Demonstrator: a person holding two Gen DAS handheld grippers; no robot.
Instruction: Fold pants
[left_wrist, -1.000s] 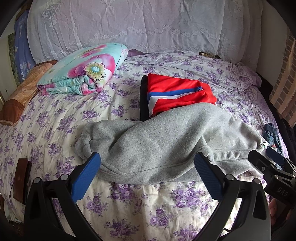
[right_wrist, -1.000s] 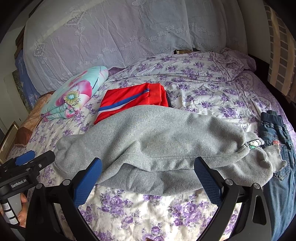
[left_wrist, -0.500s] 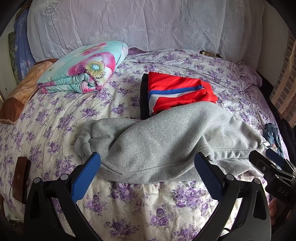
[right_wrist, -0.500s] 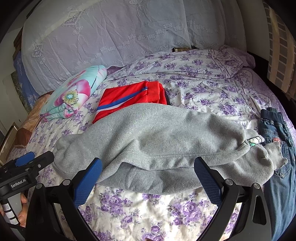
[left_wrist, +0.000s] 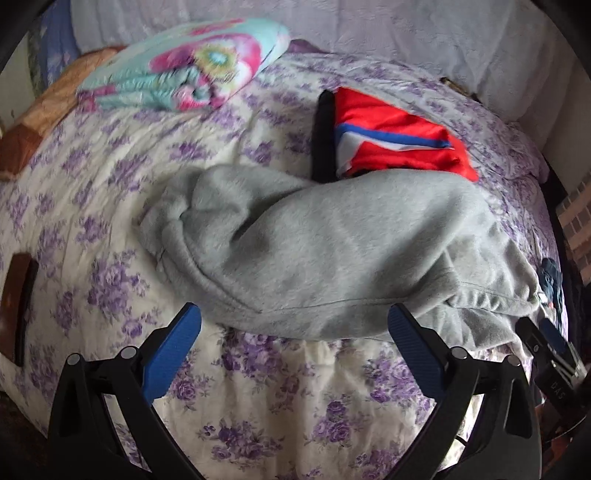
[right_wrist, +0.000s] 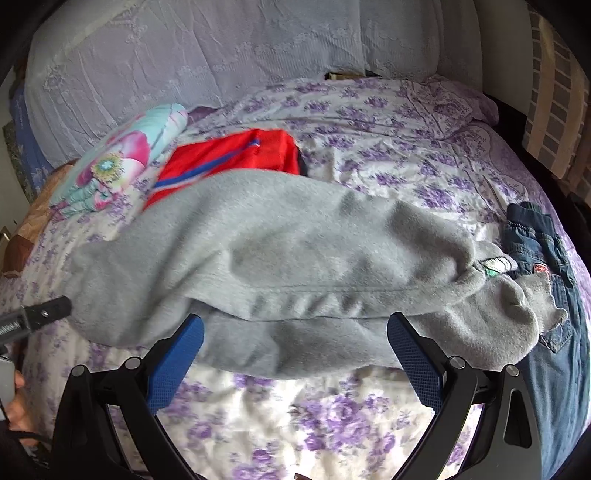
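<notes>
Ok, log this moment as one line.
task: fold pants | left hand-held gripper: open, empty | right hand-held gripper: open, empty | grey pants: lengthwise on bed, unheld

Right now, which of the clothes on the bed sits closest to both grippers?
The grey sweatpants, sprawled unfolded just beyond both open grippers; the folded red garment lies behind them, the jeans off right.
</notes>
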